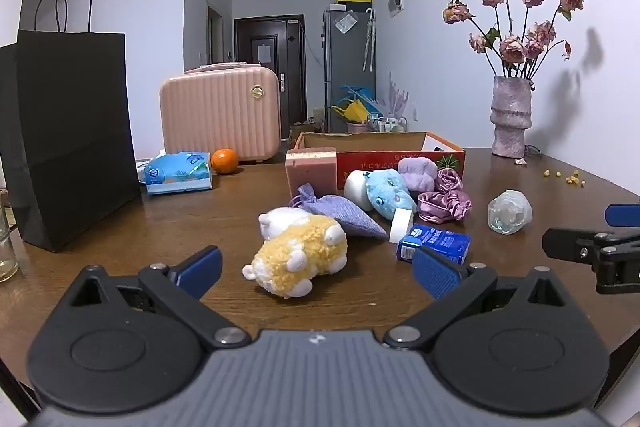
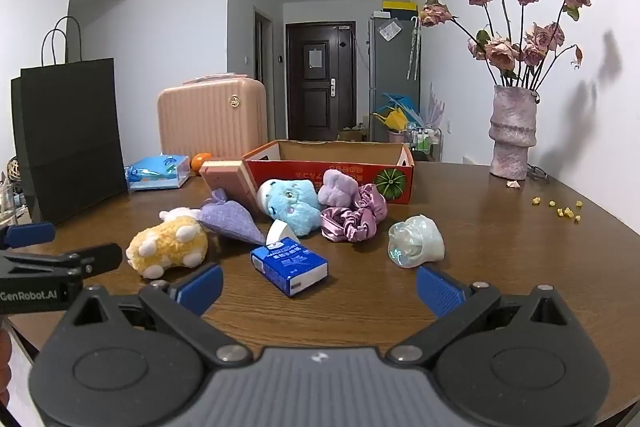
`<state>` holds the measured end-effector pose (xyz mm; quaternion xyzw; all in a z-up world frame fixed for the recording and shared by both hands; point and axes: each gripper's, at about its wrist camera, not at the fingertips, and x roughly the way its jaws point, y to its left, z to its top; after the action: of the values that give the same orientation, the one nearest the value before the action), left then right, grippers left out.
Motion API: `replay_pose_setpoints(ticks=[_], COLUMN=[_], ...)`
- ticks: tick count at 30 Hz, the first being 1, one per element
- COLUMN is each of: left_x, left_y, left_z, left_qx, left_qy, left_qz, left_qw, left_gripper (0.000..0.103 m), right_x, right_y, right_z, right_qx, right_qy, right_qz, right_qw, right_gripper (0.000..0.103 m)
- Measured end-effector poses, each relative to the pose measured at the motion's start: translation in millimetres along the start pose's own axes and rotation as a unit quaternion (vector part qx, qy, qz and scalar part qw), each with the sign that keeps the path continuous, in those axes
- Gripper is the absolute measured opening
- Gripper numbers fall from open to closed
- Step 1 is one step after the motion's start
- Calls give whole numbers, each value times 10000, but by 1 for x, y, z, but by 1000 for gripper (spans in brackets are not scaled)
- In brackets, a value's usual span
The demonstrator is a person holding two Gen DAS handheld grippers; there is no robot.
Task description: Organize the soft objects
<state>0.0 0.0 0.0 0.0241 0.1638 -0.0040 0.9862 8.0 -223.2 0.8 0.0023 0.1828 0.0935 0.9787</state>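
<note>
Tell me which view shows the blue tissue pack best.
The right wrist view: the blue tissue pack lies unobstructed, front and top visible. In the left wrist view, it is partly hidden behind the left tool's pad.

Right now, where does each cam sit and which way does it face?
Left wrist: on the left claw, looking over the table at the yellow plush; own open fingers show, right claw at the frame's right edge.
Right wrist: on the right claw, facing the blue tissue pack; left claw at left.
Shared: plush, pack, red box, vase.
</note>
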Motion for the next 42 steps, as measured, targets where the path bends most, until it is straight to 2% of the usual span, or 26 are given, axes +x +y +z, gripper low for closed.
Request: replay_pose_setpoints(ticks=[42], left_x=[-1], left_y=[-1], left_z=[3], left_qx=[-34], left_qy=[-70], left_qz=[-83], left_qw=[9999], left_gripper=[103], right_x=[5], right_y=[1], right_z=[0], right_qx=[-67], right_qy=[60], right_qz=[-38], right_qw=[10000], right_gripper=[103])
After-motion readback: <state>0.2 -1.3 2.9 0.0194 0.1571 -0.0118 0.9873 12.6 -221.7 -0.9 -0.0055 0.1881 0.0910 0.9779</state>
